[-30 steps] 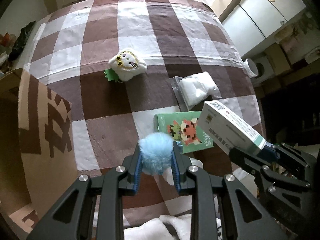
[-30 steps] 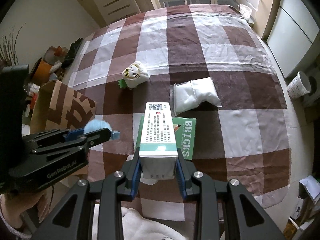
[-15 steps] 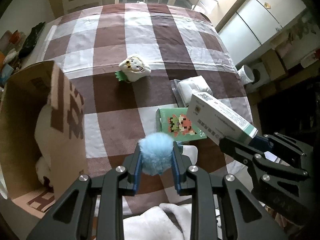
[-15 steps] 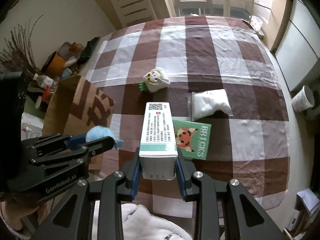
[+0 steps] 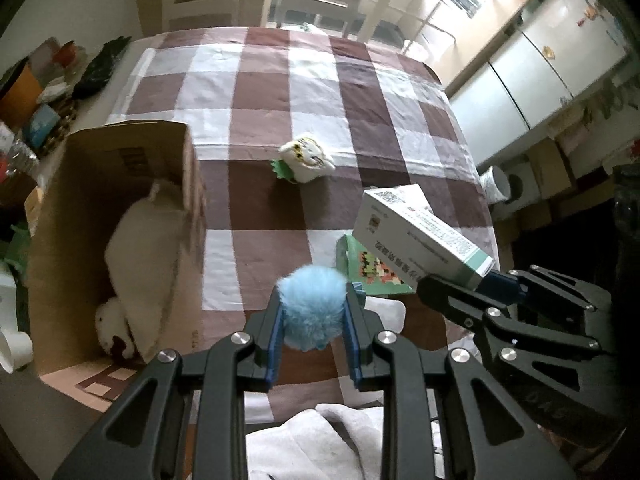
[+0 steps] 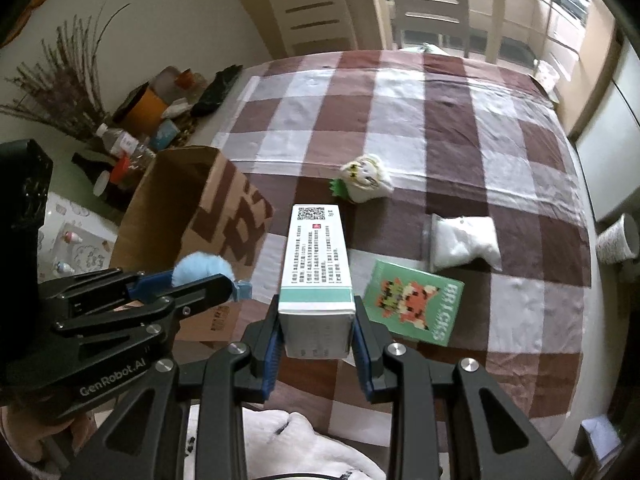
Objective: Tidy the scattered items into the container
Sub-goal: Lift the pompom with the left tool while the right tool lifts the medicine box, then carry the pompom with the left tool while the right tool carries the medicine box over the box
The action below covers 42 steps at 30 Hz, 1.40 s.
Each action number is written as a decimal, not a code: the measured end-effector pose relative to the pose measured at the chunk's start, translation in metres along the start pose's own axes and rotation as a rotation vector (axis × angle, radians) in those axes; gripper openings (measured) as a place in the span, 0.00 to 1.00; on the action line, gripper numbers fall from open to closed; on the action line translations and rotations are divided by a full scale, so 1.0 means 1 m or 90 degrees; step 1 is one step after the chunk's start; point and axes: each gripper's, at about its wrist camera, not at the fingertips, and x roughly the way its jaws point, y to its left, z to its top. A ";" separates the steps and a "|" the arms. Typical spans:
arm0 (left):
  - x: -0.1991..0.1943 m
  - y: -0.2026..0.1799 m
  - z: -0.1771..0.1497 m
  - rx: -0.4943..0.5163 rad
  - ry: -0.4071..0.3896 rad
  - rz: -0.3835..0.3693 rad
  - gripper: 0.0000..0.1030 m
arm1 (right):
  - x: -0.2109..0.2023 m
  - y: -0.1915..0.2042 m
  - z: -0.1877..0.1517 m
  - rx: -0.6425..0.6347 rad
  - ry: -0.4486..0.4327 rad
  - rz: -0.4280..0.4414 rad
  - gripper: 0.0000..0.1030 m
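Grippers in the foreground, both raised above the near edge of the table. The left gripper (image 5: 313, 334) is clamped on a fluffy blue pom-pom (image 5: 311, 306), which fills the gap between its blue pads. The right gripper (image 6: 317, 340) grips the near end of a white carton with a green band (image 6: 316, 270); the carton projects forward along the fingers, its printed face up and its QR code at the far end. In the right wrist view the left gripper (image 6: 224, 286) appears at lower left, its pom-pom (image 6: 202, 268) held in front of the near corner of the cardboard box.

Beyond the grippers, a brown-and-white checked tablecloth (image 6: 436, 120) covers the table. On it, nearest, lies a green flat box printed with a pixel-art figure and the word BRICKS (image 6: 414, 304), partly hidden by the carton in the left wrist view (image 5: 374, 270). Just behind it lies a clear bag of white filling (image 6: 464, 242). Farther back, near the table's middle, sits a small white plush toy with a green leaf collar (image 5: 306, 158).

At the left edge of the table stands the open cardboard box (image 5: 86, 168), the container, with a large white plush item (image 5: 142, 248) lying inside. Two white chairs (image 6: 432, 4) stand beyond the far edge of the table.
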 end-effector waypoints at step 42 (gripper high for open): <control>-0.058 0.176 -0.036 -0.282 -0.070 0.055 0.25 | 0.046 0.163 0.069 -0.271 0.062 0.068 0.30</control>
